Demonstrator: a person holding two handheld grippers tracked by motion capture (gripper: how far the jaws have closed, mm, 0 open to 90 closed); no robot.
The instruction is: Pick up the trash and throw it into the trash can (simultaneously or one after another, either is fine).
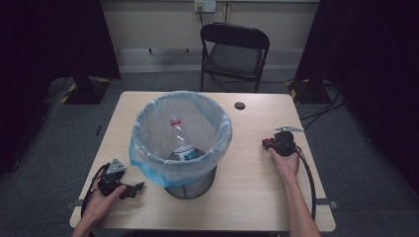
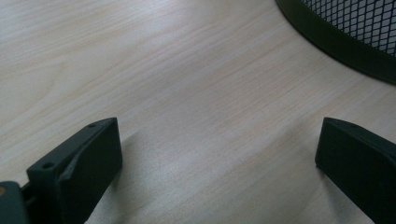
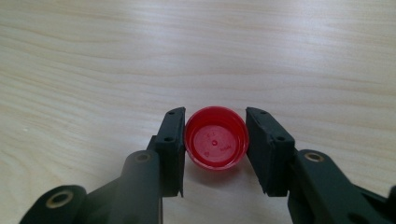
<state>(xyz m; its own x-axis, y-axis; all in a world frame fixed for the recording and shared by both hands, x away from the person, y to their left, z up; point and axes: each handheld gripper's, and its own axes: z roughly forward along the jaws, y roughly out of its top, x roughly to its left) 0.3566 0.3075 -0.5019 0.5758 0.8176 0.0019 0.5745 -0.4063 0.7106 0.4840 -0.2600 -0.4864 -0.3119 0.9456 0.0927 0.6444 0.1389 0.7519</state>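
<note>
A red bottle cap (image 3: 215, 143) lies open side up on the pale wooden table (image 3: 93, 70), and my right gripper (image 3: 215, 122) is shut on it, one pad against each side. From above, that gripper (image 1: 267, 143) sits at the table's right side with the cap red at its tip. My left gripper (image 1: 136, 190) rests near the front left corner, jaws pointing toward the bin. Its jaws (image 2: 219, 154) stand wide open over bare wood. A wire-mesh bin (image 1: 225, 133) lined with a blue bag stands mid-table, with a clear bottle (image 1: 183, 148) inside.
The bin's dark mesh base (image 2: 336, 42) is just ahead of the left gripper. A cable hole (image 1: 240, 105) sits near the table's far edge. A black folding chair (image 1: 234, 49) stands beyond the table. Cables trail from both grippers off the front edge.
</note>
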